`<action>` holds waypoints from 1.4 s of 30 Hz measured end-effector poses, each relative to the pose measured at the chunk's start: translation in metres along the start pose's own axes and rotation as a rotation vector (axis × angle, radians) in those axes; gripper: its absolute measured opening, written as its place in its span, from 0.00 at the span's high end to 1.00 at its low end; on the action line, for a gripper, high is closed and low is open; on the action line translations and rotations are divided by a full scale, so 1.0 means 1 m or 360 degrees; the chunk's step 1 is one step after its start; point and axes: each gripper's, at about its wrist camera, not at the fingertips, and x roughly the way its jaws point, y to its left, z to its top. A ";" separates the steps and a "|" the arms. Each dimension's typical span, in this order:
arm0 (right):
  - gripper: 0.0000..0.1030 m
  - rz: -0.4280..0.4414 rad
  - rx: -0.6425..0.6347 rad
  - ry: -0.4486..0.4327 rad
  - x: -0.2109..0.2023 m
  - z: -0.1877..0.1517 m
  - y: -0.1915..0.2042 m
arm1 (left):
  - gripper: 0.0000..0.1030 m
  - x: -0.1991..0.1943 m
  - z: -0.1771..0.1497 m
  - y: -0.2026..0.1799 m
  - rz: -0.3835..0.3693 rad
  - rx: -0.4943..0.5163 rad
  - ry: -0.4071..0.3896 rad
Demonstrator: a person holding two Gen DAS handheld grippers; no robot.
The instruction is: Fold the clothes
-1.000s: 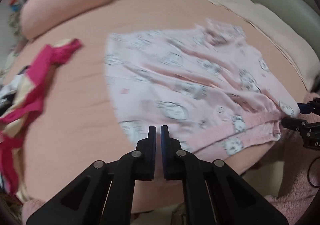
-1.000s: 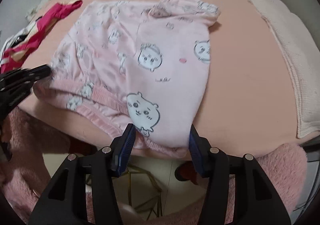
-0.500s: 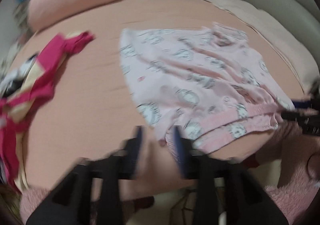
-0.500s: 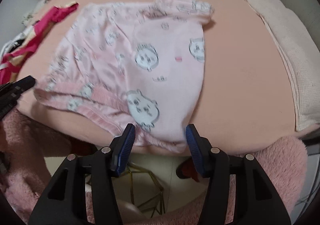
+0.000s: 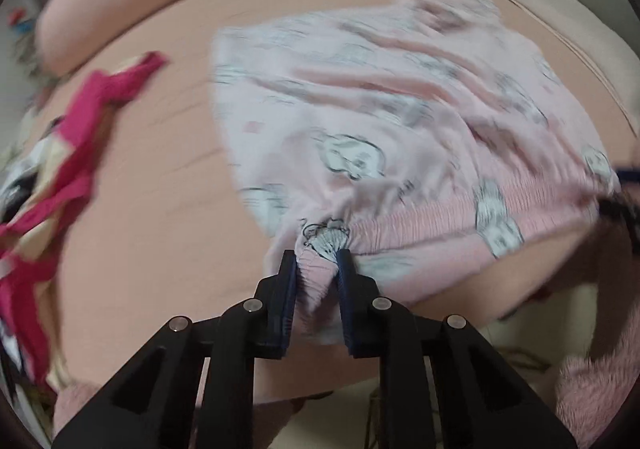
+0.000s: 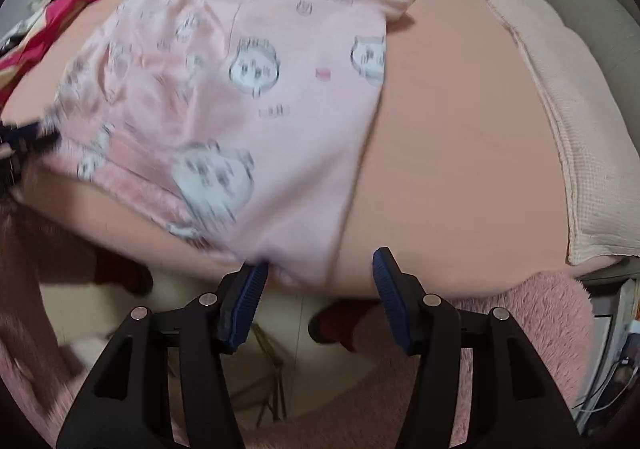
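Pink cartoon-print pyjama shorts (image 5: 400, 121) lie flat on the bed (image 5: 160, 189), waistband at its near edge. Left hand-held gripper (image 5: 318, 261) has just been closing, pinching the waistband corner. Right hand-held gripper (image 6: 318, 269) is spread astride the opposite corner, not gripping. Next, I'd judge: pinch w/ right, lift both evenly.

Bed (image 6: 460, 137) covered by a peach sheet, pink printed shorts (image 6: 248, 89) laid flat near its front edge, red clothes (image 5: 76, 153) heaped at the left, pink pillow (image 5: 128, 5) at the back, beige blanket (image 6: 568, 121) spread along the right
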 end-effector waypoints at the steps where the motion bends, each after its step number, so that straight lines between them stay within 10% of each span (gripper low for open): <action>1: 0.48 -0.0054 -0.0024 -0.0004 -0.002 -0.002 0.000 | 0.81 -0.008 0.001 0.007 -0.0012 -0.0059 -0.0048; 7: 0.47 0.0449 0.0251 -0.0145 -0.033 0.011 -0.024 | 0.76 -0.023 -0.003 0.012 -0.0253 -0.0101 -0.0031; 14: 0.46 0.0464 0.0261 -0.0312 -0.032 0.040 -0.010 | 0.75 -0.029 -0.015 0.049 -0.0620 -0.0529 -0.0143; 23: 0.39 0.0306 0.0192 -0.0109 0.027 0.042 0.011 | 0.73 -0.003 -0.030 0.031 -0.0251 -0.0272 0.0109; 32: 0.38 0.0546 0.0066 -0.0197 -0.013 0.026 -0.004 | 0.63 -0.052 -0.027 0.031 -0.0396 -0.0242 -0.0242; 42: 0.41 0.0303 -0.0005 -0.0250 0.013 0.046 0.036 | 0.63 -0.001 -0.021 0.005 -0.0470 -0.0180 -0.0066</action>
